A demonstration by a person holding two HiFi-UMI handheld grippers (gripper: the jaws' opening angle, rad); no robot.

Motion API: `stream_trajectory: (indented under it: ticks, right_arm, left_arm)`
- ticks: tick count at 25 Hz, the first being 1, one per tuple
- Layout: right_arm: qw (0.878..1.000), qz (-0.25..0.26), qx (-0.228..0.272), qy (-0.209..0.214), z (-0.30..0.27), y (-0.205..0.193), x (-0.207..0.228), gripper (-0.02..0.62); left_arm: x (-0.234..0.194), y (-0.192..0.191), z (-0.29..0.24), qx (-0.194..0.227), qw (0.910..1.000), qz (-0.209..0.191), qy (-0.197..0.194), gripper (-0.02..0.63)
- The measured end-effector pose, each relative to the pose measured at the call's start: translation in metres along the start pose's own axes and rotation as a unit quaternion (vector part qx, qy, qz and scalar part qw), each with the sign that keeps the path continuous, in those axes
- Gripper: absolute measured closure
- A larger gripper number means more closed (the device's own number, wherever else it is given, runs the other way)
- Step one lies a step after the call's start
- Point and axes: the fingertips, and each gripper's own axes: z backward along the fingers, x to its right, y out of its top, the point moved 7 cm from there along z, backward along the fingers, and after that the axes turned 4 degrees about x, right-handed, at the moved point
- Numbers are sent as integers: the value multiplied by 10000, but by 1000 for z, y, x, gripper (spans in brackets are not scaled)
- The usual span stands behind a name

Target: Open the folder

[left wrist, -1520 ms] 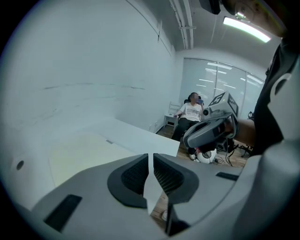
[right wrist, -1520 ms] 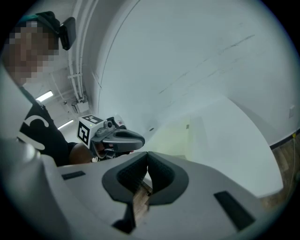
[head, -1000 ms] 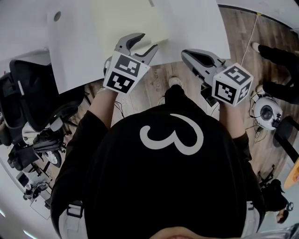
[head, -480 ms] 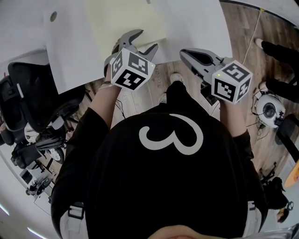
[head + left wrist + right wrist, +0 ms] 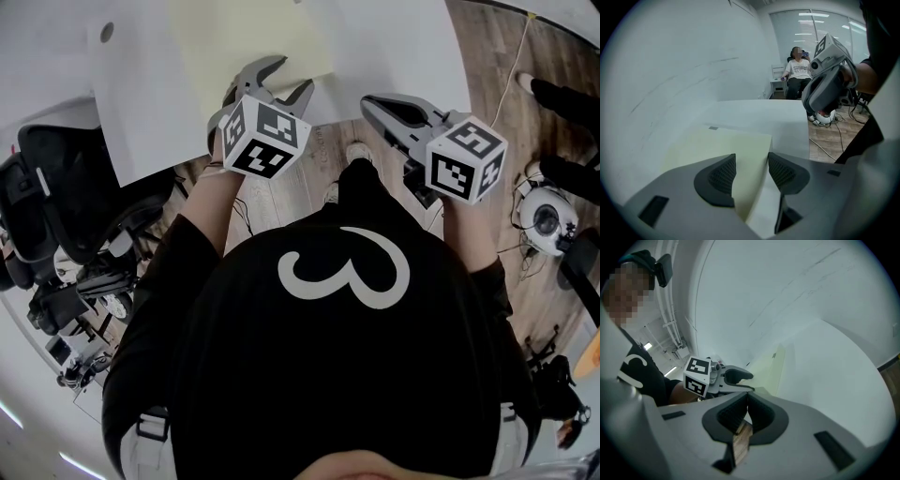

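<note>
Pale-yellow folder (image 5: 253, 37) is laid flat on table (image 5: 403, 47) by near edge | judged light, thin, floppy; cover best pinched at near-right corner | left gripper (image 5: 292, 77): jaws apart, just narrowed slightly, folder edge between, unpressed | right gripper (image 5: 368, 101): jaws shut, empty, right of folder

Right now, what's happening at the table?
A person stands at the white table with tongs in each hand. The left tongs hang open over the near right corner of the pale folder. Its edge is in the gap but not pinched. The jaws have just opened wide and eased in slightly. The right tongs are shut and empty by the table's near edge. The folder lies flat, not yet opened.
</note>
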Motion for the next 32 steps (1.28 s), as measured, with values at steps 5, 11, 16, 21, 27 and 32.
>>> stream_trajectory:
  ticks: [5, 11, 16, 21, 27, 32]
  right_arm:
    - [9999, -140, 11, 66, 0, -2, 3, 571]
    - [9992, -343, 80, 168, -5, 4, 6, 571]
    - [9994, -294, -12, 163, -14, 8, 13, 571]
    - [9994, -144, -137, 273, -22, 7, 19, 571]
    - [9991, 31, -255, 336, -36, 8, 25, 571]
    - [9986, 216, -253, 412, -41, 10, 24, 571]
  left_arm:
    - [3, 1, 0, 16, 10000, -39, 56, 379]
    - [2, 1, 2, -74, 9998, -198, 20, 403]
    - [1, 3, 3, -223, 9995, -211, -59, 419]
    - [7, 8, 6, -295, 9992, -269, -68, 441]
    - [9, 13, 10, -267, 9988, -416, -70, 471]
    - [19, 19, 14, -251, 9977, -626, 45, 499]
